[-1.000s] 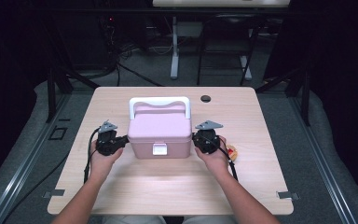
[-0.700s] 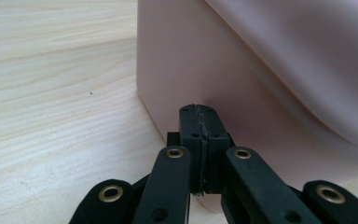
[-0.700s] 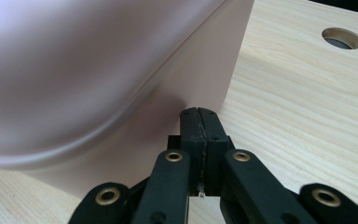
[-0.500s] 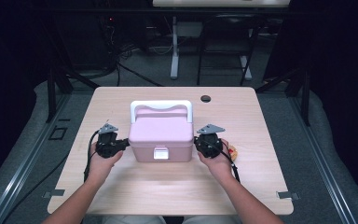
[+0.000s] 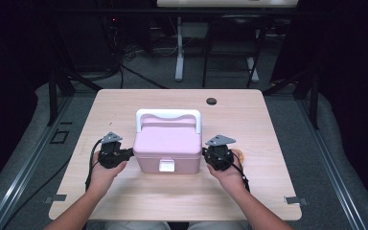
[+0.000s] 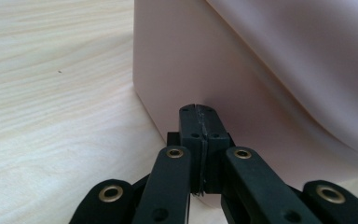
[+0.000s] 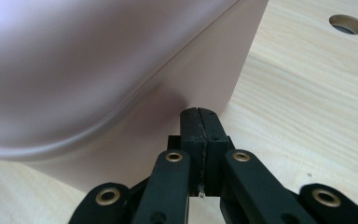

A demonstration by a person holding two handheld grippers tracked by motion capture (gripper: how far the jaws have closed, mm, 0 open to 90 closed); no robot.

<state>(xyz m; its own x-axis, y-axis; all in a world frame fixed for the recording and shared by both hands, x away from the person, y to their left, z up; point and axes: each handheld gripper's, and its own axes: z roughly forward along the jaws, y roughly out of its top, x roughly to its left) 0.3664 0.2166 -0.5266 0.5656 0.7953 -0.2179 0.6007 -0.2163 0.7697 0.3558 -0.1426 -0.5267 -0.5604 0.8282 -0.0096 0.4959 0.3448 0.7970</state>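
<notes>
A pink lidded box (image 5: pixel 166 149) with a white handle (image 5: pixel 168 115) and a white front latch (image 5: pixel 166 166) stands on the wooden table (image 5: pixel 124 105). My left gripper (image 5: pixel 128 153) is shut, its tips pressed against the box's left wall (image 6: pixel 177 65). The right gripper (image 5: pixel 205 154) is shut too, tips against the box's right wall (image 7: pixel 168 93). In the left gripper view the closed tips (image 6: pixel 199 110) touch the pink side; the right gripper view shows the same (image 7: pixel 199 112). Nothing sits between either pair of jaws.
A round cable hole (image 5: pixel 211 101) lies in the table behind the box, also in the right gripper view (image 7: pixel 348 24). A small orange thing (image 5: pixel 239 154) peeks out by the right hand. Bare wood (image 5: pixel 172 196) runs in front of the box.
The box has slid toward the table's front edge, with both shut grippers moving along at its sides.
</notes>
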